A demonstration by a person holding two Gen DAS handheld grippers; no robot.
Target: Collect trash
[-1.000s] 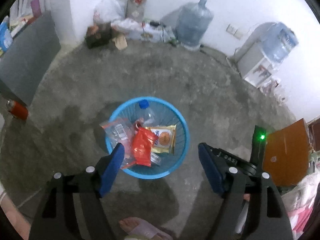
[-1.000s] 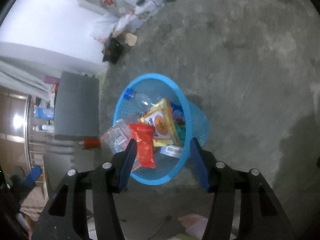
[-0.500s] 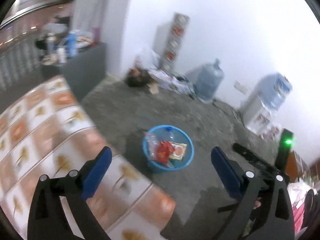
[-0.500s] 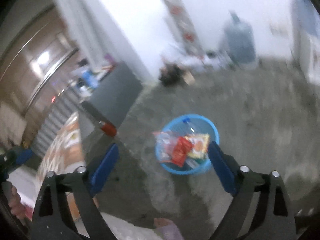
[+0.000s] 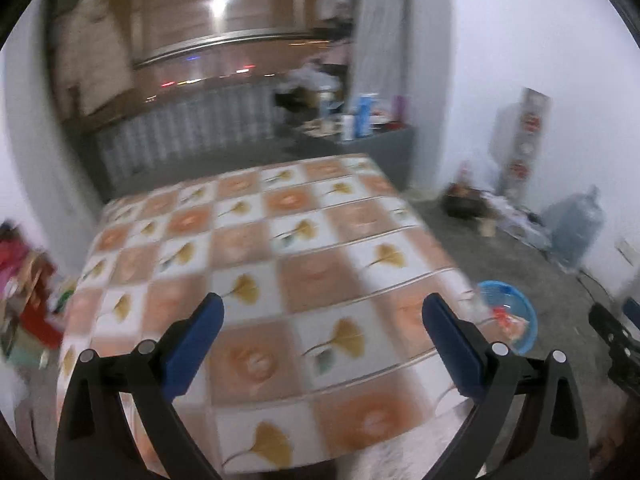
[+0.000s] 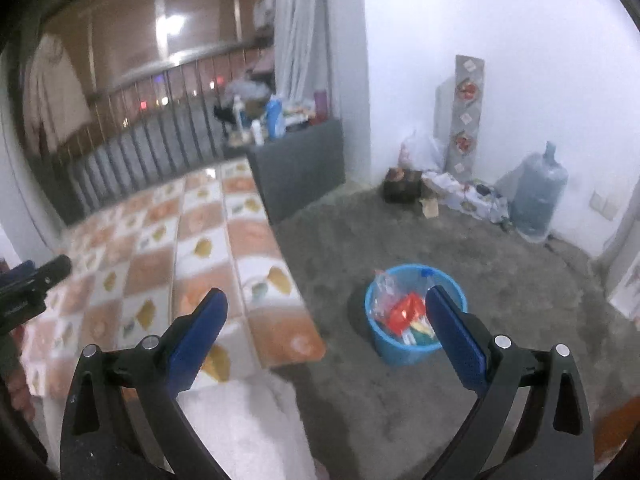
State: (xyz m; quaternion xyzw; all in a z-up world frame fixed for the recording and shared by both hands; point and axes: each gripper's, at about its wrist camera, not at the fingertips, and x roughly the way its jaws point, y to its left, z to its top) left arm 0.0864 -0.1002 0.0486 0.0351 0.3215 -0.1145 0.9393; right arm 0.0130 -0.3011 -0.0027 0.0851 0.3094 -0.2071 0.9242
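The left gripper (image 5: 320,320) has its blue pads (image 5: 192,344) spread wide with nothing between them, hanging over a table (image 5: 280,240) covered in an orange-and-white checked cloth with yellow leaf prints; the cloth is smeared by blur and no object can be made out on it. The right gripper (image 6: 326,316) stands equally wide and empty, its left pad over the table's near right corner and its right pad (image 6: 456,340) overlapping the rim of the blue basket (image 6: 400,350). That basket sits on the grey floor (image 6: 500,300) to the right of the table, holding the trash (image 6: 404,312): a red packet, a clear bag, a bottle with a blue cap at the far rim, and a yellow and green wrapper low down, partly hidden behind the pad. From the left wrist view the basket (image 5: 520,336) appears small at the right, its near left side cut off by the table edge and its contents only a red blur. At the far right edge of that view a dark piece of the other gripper pokes in, mostly cut off. Further out, a grey cabinet (image 6: 304,168) carries bottles too blurred to identify, a large water jug (image 6: 538,196) stands by the white wall, and a heap of bags and boxes (image 6: 420,184) lies near it, indistinct. A railing (image 6: 140,152) runs behind the table at the far left.
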